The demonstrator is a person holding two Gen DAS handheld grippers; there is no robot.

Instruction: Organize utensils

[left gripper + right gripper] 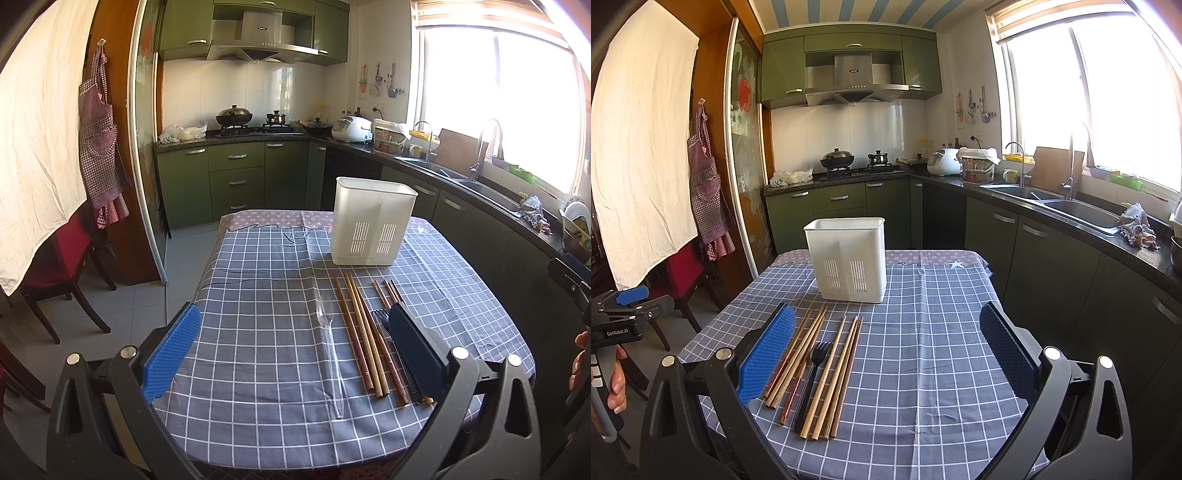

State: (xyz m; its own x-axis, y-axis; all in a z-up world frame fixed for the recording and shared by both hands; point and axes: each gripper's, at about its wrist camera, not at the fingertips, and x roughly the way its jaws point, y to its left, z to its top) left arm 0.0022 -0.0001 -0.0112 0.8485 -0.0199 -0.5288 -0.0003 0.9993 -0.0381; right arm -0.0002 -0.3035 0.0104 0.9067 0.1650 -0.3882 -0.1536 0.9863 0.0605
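The white utensil holder (373, 221) is standing upright on the table (258, 332), on the blue checked cloth toward the far end, and it is serving as the landmark here. On the near side of the holder, the utensils are lying in a loose row, all pointing roughly toward it. A clear plastic spoon (328, 343) is lying farthest to the holder's left, apart from the rest. Beside it a bundle of wooden chopsticks (365, 339) is resting, sticks touching one another, and a black plastic fork (812, 376) is lying among them with its tines toward the holder.

The left gripper (295, 350) is hovering above the near edge of the table with its fingers spread wide, grasping nothing; the spoon and chopsticks are showing between them. The right gripper (886, 354) is likewise hanging with its fingers released and apart, nothing between them but bare cloth, the chopsticks lying just beside its left finger.
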